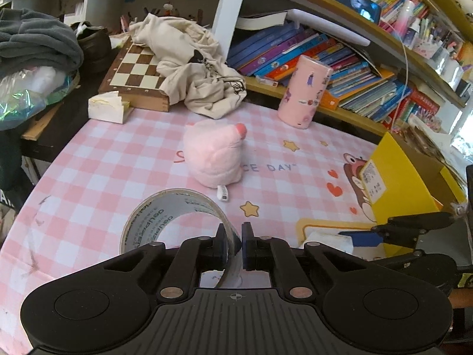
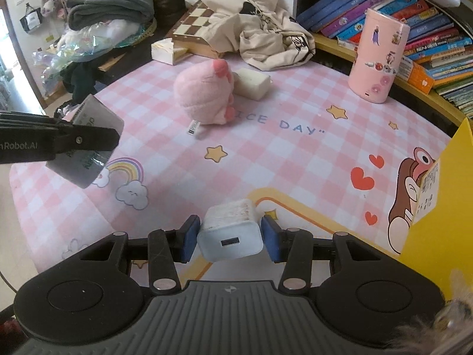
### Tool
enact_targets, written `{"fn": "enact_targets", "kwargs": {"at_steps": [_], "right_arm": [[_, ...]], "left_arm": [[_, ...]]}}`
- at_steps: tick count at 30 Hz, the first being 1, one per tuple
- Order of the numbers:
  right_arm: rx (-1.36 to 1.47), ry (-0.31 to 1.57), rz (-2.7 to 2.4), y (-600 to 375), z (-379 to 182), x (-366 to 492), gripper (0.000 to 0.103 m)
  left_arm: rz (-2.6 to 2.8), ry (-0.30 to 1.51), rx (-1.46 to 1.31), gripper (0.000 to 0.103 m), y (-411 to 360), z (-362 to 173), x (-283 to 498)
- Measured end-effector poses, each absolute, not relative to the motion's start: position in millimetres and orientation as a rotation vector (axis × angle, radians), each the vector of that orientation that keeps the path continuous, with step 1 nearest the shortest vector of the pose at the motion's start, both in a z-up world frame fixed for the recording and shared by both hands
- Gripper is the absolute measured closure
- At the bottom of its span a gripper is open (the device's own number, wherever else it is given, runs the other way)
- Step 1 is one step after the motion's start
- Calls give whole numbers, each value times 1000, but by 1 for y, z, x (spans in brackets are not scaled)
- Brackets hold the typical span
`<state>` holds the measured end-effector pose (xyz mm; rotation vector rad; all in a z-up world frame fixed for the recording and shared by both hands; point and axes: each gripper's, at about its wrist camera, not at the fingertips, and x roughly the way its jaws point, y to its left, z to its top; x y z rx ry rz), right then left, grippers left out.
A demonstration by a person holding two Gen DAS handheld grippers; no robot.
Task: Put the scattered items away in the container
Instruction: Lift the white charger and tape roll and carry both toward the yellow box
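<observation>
In the left wrist view my left gripper (image 1: pixel 235 245) is shut on the wall of a clear tape roll (image 1: pixel 174 216), held above the pink checked mat (image 1: pixel 97 177). The right wrist view shows my right gripper (image 2: pixel 230 236) shut on a white charger block (image 2: pixel 230 233), blue pads against its sides. A pink plush toy (image 2: pixel 204 94) lies mid-mat with a cream block (image 2: pixel 252 84) just behind it. The yellow box (image 2: pixel 437 207) stands at the right edge. The left gripper (image 2: pixel 97 145) with the tape roll (image 2: pixel 88 148) shows at far left.
A pink sticker-covered cylinder (image 1: pixel 304 91) stands upright at the back right near the low bookshelf (image 1: pixel 354 74). A chessboard (image 1: pixel 136 74) with a beige cloth bag (image 1: pixel 195 68) on it and a white tissue box (image 1: pixel 108 108) line the back. Grey clothes (image 1: pixel 35 41) pile at left.
</observation>
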<state>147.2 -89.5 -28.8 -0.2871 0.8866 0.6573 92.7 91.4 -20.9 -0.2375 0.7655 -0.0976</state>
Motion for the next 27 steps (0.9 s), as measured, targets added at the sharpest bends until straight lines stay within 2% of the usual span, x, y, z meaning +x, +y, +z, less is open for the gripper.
{"fn": "enact_targets", "kwargs": {"at_steps": [19,22,27], "right_arm": [[-285,942,631,-96,-43,140,61],[-287,956,632,-97,-46,141,60],[-296,971,645,-96,-50,144,60]], "left_arm": [[-122,861,-257,95,85,-45,88],[-113,873,-240,92,82,-48,89],[-97,894,-207,76,77,-52,92]]}}
